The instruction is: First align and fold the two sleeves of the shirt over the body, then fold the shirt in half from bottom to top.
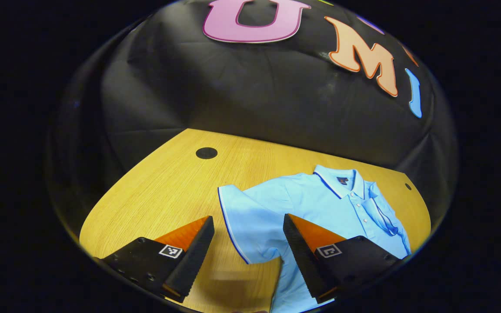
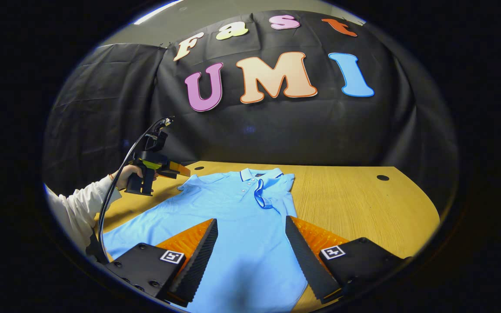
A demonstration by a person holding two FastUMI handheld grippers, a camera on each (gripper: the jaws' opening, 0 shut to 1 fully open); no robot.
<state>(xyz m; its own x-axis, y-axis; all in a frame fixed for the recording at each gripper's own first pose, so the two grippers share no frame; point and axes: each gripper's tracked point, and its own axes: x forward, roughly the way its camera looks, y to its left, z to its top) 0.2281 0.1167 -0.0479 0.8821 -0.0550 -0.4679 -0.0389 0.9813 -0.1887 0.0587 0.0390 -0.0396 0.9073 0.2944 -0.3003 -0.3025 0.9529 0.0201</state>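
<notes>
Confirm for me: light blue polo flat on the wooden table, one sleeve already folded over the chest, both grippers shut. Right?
Not quite. Both grippers are open: the left gripper in the left gripper view and the right gripper in the right gripper view have their fingers spread, holding nothing. The rest stands: the polo lies on the table, one sleeve folded over.

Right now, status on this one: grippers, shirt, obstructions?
Both hand-held grippers open, holding nothing. Shirt flat on table, one sleeve folded over, other sleeve still out. Nothing in the way.
</notes>
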